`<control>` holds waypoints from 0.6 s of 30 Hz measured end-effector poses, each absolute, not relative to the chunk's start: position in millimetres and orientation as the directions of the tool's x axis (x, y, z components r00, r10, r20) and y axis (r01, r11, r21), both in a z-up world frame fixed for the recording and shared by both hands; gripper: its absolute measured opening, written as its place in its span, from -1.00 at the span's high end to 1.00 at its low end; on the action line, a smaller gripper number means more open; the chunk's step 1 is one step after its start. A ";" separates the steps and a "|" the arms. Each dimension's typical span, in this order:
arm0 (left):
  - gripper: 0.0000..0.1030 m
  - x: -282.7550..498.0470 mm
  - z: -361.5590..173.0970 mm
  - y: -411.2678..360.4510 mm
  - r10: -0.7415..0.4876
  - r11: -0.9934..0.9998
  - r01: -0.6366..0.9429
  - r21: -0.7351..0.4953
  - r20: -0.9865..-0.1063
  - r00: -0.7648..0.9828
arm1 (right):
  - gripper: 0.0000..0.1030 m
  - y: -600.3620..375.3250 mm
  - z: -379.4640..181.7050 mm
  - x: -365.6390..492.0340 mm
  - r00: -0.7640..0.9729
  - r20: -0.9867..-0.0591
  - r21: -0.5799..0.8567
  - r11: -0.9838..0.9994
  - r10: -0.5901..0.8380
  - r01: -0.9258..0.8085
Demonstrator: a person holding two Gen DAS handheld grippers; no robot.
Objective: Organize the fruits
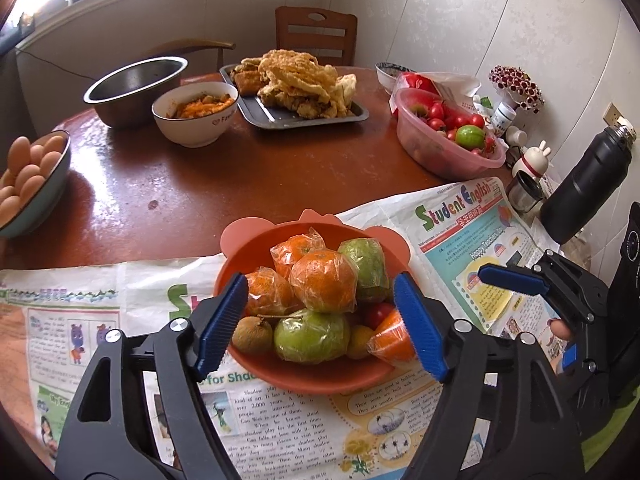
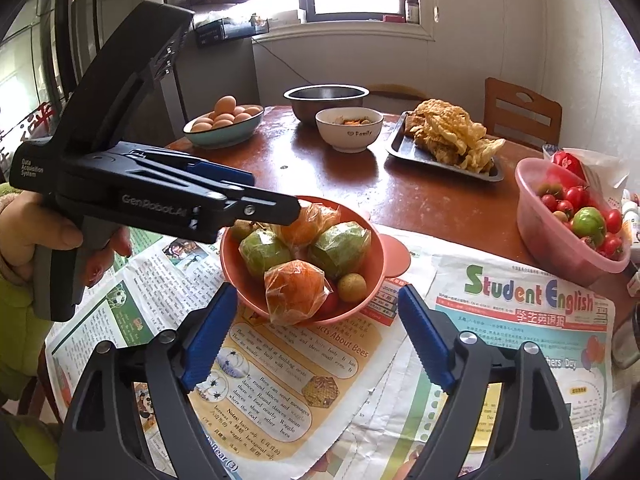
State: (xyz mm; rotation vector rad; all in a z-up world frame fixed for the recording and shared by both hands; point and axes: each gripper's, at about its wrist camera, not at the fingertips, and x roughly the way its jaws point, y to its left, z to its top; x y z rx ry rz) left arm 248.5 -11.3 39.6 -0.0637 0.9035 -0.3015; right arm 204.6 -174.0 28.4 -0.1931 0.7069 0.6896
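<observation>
Orange bowl [image 1: 256, 256] of wrapped fruit [image 1: 323, 285] between left gripper [image 1: 320, 320] fingers, ahead of right gripper [image 2: 316, 336]. Both wide open, empty. Risk: slick wrap slips, piled fruit rolls onto counter [image 1: 240, 176].

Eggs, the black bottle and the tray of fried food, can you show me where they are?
Eggs [image 2: 224, 115], right wrist view, on the top egg of the pile.
Black bottle [image 1: 588, 186], left wrist view, on its body.
Tray of fried food [image 1: 256, 114], left wrist view, on the tray's bare floor.
</observation>
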 end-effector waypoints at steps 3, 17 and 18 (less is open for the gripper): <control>-0.44 241.0 44.2 -10.4 -0.276 0.959 0.225 -0.173 -0.756 0.593 | -0.75 -176.7 33.4 199.9 0.567 -0.645 0.056 0.772 0.512 -0.633; -0.81 179.4 65.2 1.4 -0.212 0.977 0.151 -0.149 -0.714 0.667 | -0.91 -191.2 55.5 164.6 0.632 -0.607 0.023 0.806 0.482 -0.592; -0.81 175.3 65.3 1.1 -0.209 0.978 0.149 -0.147 -0.712 0.670 | -0.91 -193.0 56.4 160.8 0.637 -0.604 0.022 0.809 0.479 -0.588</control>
